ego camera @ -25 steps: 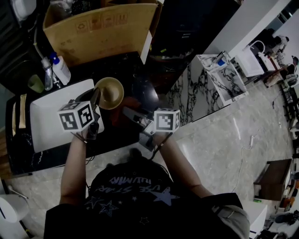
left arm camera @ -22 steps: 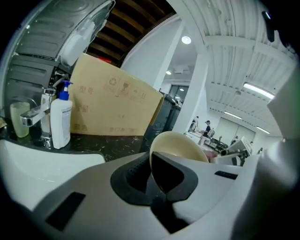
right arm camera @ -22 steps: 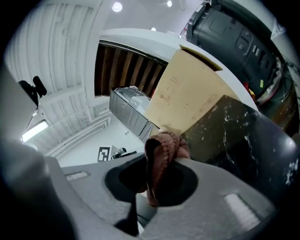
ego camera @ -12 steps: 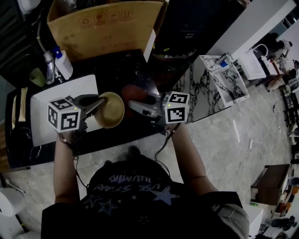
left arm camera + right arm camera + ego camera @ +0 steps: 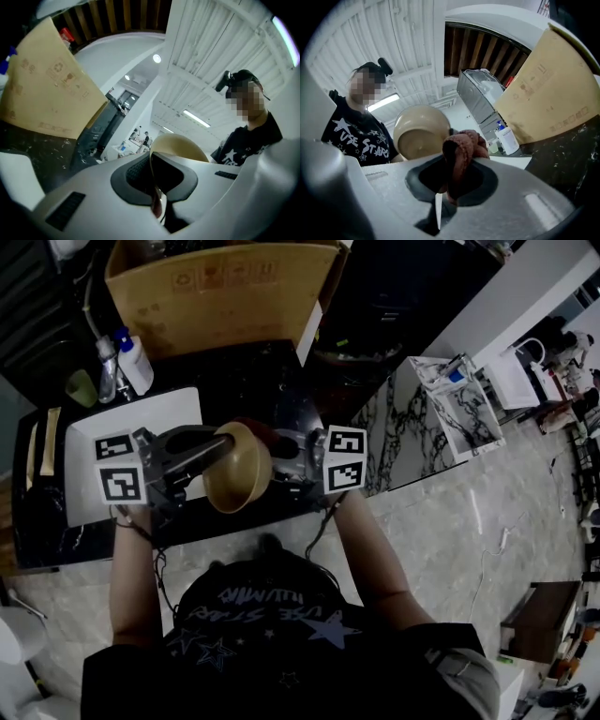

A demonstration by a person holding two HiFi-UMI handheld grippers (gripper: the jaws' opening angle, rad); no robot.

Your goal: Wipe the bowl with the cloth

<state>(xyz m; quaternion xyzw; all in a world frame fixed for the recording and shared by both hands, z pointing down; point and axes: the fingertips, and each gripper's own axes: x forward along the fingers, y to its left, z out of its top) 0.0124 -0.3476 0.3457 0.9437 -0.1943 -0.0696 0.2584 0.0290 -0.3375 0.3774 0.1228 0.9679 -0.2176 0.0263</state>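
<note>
A tan bowl [image 5: 236, 470] hangs tipped on its side above the black counter [image 5: 253, 381]. My left gripper [image 5: 223, 446] reaches in from the left and is shut on the bowl's rim. In the left gripper view the rim [image 5: 180, 144] rises between the closed jaws of that gripper [image 5: 153, 164]. My right gripper [image 5: 284, 454] comes from the right, shut on a bunched reddish-brown cloth [image 5: 264, 432]. In the right gripper view the cloth [image 5: 461, 147] sticks up out of this gripper [image 5: 457, 176], with the bowl [image 5: 421, 133] just beyond it, its base turned my way. Whether cloth and bowl touch is hidden.
A white board [image 5: 141, 427] lies on the counter under the left gripper. Behind it stand a white pump bottle [image 5: 137, 362], a clear bottle [image 5: 106, 371] and a green cup [image 5: 80, 388]. A large cardboard box [image 5: 220, 292] fills the back. Marble floor lies to the right.
The left gripper has lifted the bowl off the counter, brought it nearer to me and tipped it on its side. The right gripper with the cloth has swung up beside the bowl.
</note>
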